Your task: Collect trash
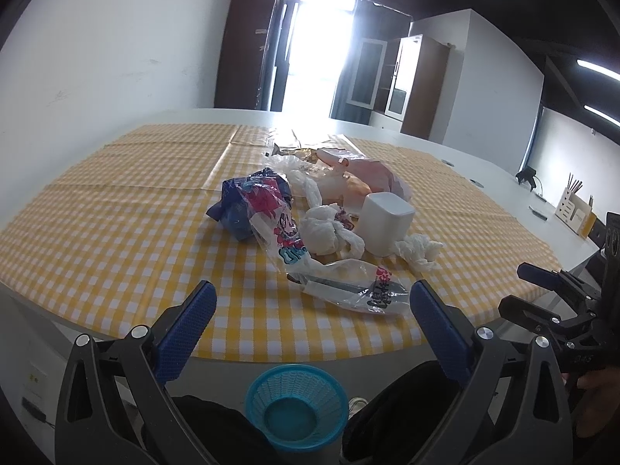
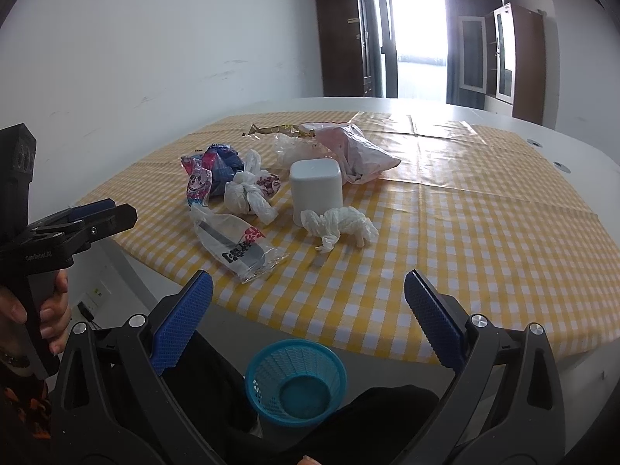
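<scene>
- The left gripper [image 1: 312, 302] hangs with its blue-padded jaws spread wide and nothing between them, in front of the near table edge; a hand [image 2: 46, 310] grips its handle
- The right gripper [image 2: 308, 290] is likewise spread wide and empty, short of the table edge; in the left wrist view it shows at the far right [image 1: 542, 290]
- A blue mesh basket [image 2: 296, 381] sits low between the person's dark-clad legs, below the table edge, with nothing visible inside
- The trash lies bunched on the yellow checked tablecloth [image 1: 116, 209]; a clear printed wrapper [image 2: 238, 248] lies nearest the edge; a crumpled white tissue [image 2: 341, 226] rests just beside the base of an upright white cup [image 2: 316, 188]
- A knotted white plastic bag [image 2: 248, 195] lies left of the cup; a blue and pink crumpled wrapper [image 1: 255, 203] lies beyond it; a pink bag [image 2: 356, 151] and a gold wrapper [image 2: 275, 130] lie farther back
</scene>
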The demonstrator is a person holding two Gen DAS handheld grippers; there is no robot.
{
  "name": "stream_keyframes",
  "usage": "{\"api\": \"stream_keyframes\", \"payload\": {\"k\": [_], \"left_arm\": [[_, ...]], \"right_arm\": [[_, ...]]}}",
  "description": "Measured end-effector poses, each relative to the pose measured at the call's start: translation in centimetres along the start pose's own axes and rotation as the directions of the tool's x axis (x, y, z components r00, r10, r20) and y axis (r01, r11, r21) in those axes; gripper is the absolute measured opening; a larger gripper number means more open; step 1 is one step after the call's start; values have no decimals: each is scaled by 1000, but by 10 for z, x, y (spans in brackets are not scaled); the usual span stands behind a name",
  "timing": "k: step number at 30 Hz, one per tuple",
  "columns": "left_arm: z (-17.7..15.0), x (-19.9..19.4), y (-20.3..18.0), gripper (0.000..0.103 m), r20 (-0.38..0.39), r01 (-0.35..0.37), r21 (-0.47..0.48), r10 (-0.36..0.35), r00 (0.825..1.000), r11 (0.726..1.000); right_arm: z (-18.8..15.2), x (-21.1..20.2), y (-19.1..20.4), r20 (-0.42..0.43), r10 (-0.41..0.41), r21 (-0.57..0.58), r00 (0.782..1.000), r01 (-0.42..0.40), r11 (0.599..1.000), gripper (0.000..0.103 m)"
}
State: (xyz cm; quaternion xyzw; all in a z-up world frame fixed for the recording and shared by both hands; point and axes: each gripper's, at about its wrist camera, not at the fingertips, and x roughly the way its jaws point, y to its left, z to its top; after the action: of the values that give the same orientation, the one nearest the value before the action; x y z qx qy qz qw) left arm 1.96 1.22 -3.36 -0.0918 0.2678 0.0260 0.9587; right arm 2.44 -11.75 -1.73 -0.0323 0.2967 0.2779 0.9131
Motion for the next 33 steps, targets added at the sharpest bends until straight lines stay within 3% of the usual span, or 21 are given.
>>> {"api": "stream_keyframes", "payload": {"k": [6,16,20,28,30,32,33], "left_arm": [[0,10,2,97,-25,-18,21,18,1000,1000],[17,47,25,94,-86,3,-61,-9,996,998],[23,65,27,89,-104,8,-67,-15,994,998],[26,91,28,68,-137,-1,-72,-9,990,997],[26,97,29,61,-151,5,-77,-16,988,997],[24,102,28,44,-168,11,-75,-23,986,997],[23,103,27,40,-169,10,-70,-21,985,998]], "right_arm": [[6,13,-6,-9,23,30,1000,-22,999,95],[30,58,-24,-57,-8,24,998,9,1000,94],[38,81,-29,-88,-14,19,996,16,1000,87],[43,123,-31,-178,-17,10,984,19,1000,68],[44,131,-32,-195,-23,28,981,29,999,58],[43,135,-32,-204,-14,29,979,20,999,48],[42,137,-31,-207,-12,28,978,18,999,43]]}}
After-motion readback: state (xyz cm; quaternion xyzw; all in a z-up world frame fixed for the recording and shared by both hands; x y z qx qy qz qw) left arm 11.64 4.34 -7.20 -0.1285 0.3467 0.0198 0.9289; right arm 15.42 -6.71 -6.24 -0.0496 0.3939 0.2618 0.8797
